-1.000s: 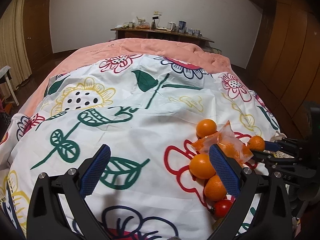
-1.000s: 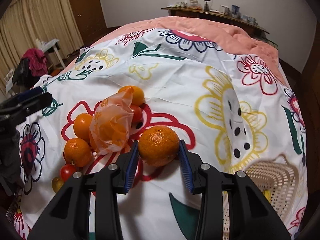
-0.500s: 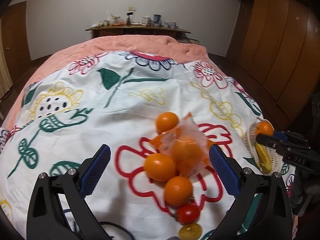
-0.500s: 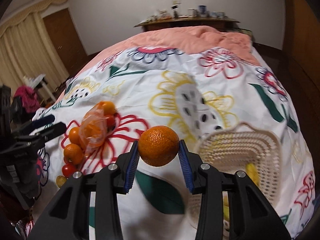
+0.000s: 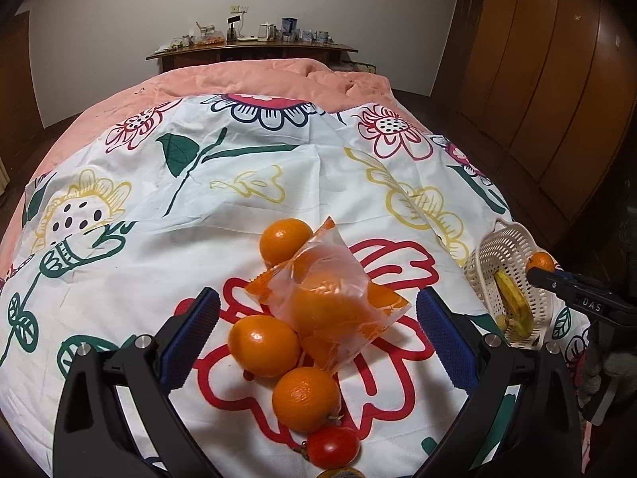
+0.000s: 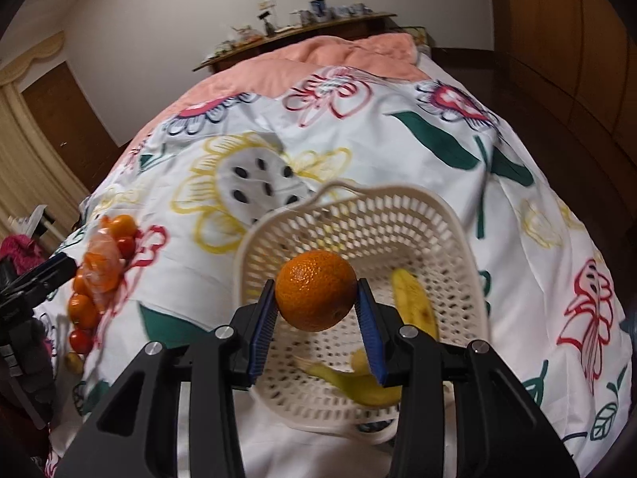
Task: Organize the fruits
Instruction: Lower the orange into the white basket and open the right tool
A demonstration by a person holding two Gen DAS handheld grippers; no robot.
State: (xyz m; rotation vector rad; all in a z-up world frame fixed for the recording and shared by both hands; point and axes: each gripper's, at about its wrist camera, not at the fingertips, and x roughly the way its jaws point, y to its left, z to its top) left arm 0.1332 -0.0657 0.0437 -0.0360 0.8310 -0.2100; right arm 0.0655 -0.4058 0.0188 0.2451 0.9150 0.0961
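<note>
My right gripper [image 6: 316, 314] is shut on an orange [image 6: 316, 290] and holds it over the white basket [image 6: 458, 223], which has bananas [image 6: 414, 306] in it. My left gripper [image 5: 316, 334] is open and empty, hovering over a pile of fruit on the flowered sheet: loose oranges [image 5: 263, 344], an orange plastic bag [image 5: 330, 298] with oranges inside, and a red tomato [image 5: 332, 447]. The left wrist view also shows the basket [image 5: 501, 251] at the right with the right gripper's held orange [image 5: 539, 261] beside it.
The fruit lies on a bed with a flowered sheet [image 5: 239, 183] over a pink quilt [image 5: 258, 79]. A wooden shelf [image 5: 251, 46] with small items stands behind. Wooden wardrobes [image 5: 557, 79] are on the right. The fruit pile shows far left in the right wrist view [image 6: 99, 271].
My right gripper has carried the orange from beside the fruit pile to above the basket. My left gripper has swung right, so the pile now lies between its fingers.
</note>
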